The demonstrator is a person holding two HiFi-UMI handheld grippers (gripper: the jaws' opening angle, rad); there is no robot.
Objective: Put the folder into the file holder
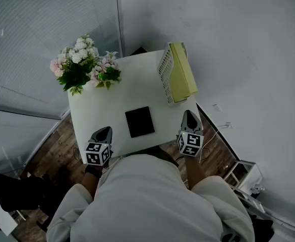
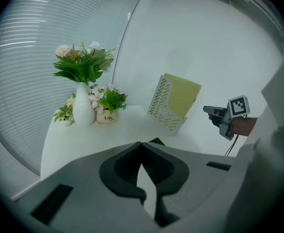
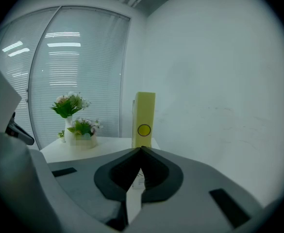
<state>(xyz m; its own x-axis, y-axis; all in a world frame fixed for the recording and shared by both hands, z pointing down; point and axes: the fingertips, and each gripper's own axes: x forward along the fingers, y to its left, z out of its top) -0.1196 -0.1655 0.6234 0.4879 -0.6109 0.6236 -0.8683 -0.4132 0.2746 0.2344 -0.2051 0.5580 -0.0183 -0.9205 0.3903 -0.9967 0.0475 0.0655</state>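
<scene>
Folder [image 1: 181, 72] stands upright in the holder [image 1: 164, 70] at the surface's [image 1: 112, 110] 1 o'clock corner, at 12 o'clock from the right hand-held gripper [image 1: 189, 114], whose jaws are pressed together, empty. The left hand-held gripper [image 1: 106, 130], at 7 o'clock, is likewise closed on nothing. A black pad [image 1: 139, 121] lies near the front edge between them, and flowers [image 1: 84, 64] fill the 11 o'clock corner.
</scene>
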